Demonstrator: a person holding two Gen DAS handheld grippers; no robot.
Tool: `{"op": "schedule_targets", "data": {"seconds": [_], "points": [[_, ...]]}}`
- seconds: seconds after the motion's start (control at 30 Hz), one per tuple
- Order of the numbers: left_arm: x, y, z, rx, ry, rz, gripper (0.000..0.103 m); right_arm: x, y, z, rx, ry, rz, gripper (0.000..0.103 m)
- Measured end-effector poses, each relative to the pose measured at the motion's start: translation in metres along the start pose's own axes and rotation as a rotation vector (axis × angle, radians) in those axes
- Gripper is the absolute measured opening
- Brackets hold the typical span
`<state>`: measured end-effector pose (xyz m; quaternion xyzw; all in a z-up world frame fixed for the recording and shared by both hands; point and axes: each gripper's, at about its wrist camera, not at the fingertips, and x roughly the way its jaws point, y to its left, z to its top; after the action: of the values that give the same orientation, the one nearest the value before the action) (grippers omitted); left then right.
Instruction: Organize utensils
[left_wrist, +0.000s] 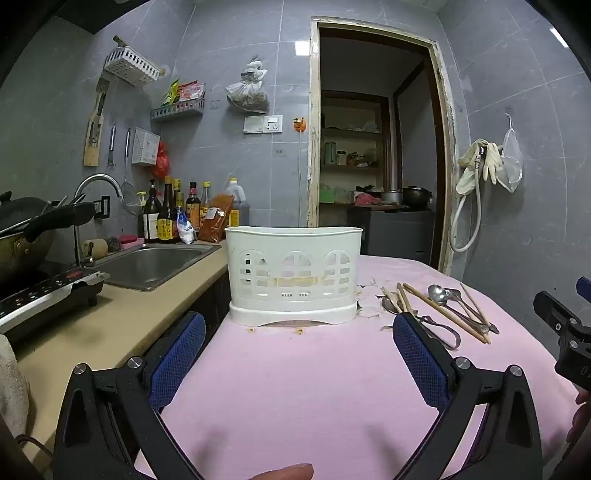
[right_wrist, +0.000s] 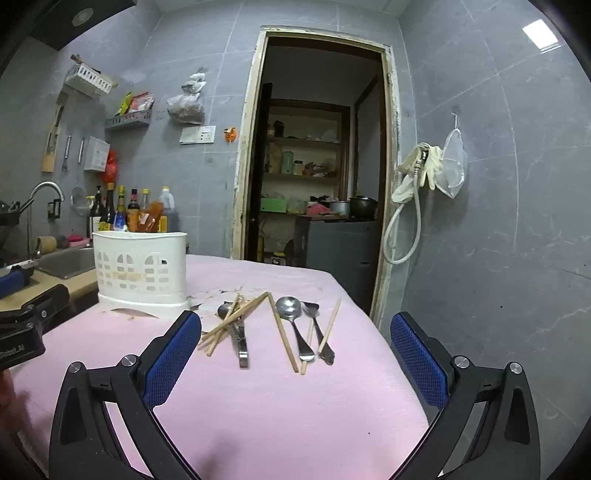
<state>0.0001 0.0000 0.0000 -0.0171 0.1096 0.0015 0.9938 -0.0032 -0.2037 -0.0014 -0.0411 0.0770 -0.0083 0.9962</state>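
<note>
Left gripper (left_wrist: 299, 354) jaws wide apart, nothing between the blue pads (left_wrist: 177, 360), hovering over the pink cloth (left_wrist: 295, 387). Nothing touched. Right gripper (right_wrist: 295, 350) same: jaws spread wide, empty, blue pads (right_wrist: 419, 360) clear of the cloth.

Left wrist view: white utensil holder (left_wrist: 293, 275) stands upright dead ahead at 12 o'clock, just past the fingertips, centred in the gap. Loose utensils lie at about 2 o'clock, just beyond the right-hand pad: wooden chopsticks (left_wrist: 445, 312), a metal spoon (left_wrist: 437, 293), more cutlery under them, partly hidden by the pad. Edge of the right gripper shows at 3 o'clock.

Right wrist view: the utensils lie straight ahead at 12 o'clock, between the two fingers and a bit beyond them. A crossed bundle of chopsticks (right_wrist: 236, 319) at 11 o'clock, close to the left-hand pad, lies over a flat metal piece (right_wrist: 242, 345), maybe tongs, can't tell. Middle: single chopstick (right_wrist: 282, 334), large spoon (right_wrist: 290, 308), smaller utensil (right_wrist: 317, 328) beside it, another chopstick (right_wrist: 330, 325) leaning across at 1 o'clock. Utensil holder (right_wrist: 140, 269) at 10 o'clock, further back, near the cloth's left edge; its contents can't be seen.

Behind: steel sink (left_wrist: 155, 262) and sauce bottles (left_wrist: 170, 214) at 10 o'clock, open doorway (right_wrist: 314, 155) at 12, rubber gloves (right_wrist: 424, 166) hanging on the wall at 2.
</note>
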Motion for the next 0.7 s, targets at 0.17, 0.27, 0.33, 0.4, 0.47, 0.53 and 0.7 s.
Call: {"op": "schedule_targets", "data": {"seconds": [0.17,0.27,0.33,0.4,0.47,0.53,0.7], "points": [[-0.0009,0.0007,-0.0001,0.005,-0.001,0.003,0.100,0.0008,0.0016,-0.0004,-0.015,0.002,0.000,0.103],[-0.0023,0.0022,-0.0003,0.003,0.000,0.003,0.100,0.0014,0.0030,-0.0005,-0.011,0.004,-0.004,0.103],[-0.0032,0.0034,-0.0004,0.004,0.003,0.003,0.100,0.0012,0.0014,-0.0005,-0.007,0.003,0.003,0.103],[0.0038,0.0024,-0.0012,0.008,0.006,0.003,0.100,0.0015,0.0010,0.0000,-0.005,0.006,0.005,0.103],[0.0036,0.0033,-0.0014,0.008,0.006,0.003,0.100,0.0010,0.0010,0.0007,-0.003,0.006,0.006,0.103],[0.0021,0.0016,-0.0016,0.009,0.006,0.004,0.100,0.0020,0.0026,-0.0007,-0.002,0.008,0.006,0.103],[0.0027,0.0001,-0.0027,0.011,0.006,0.006,0.100,0.0027,0.0015,0.0010,0.001,0.008,0.005,0.103]]}}
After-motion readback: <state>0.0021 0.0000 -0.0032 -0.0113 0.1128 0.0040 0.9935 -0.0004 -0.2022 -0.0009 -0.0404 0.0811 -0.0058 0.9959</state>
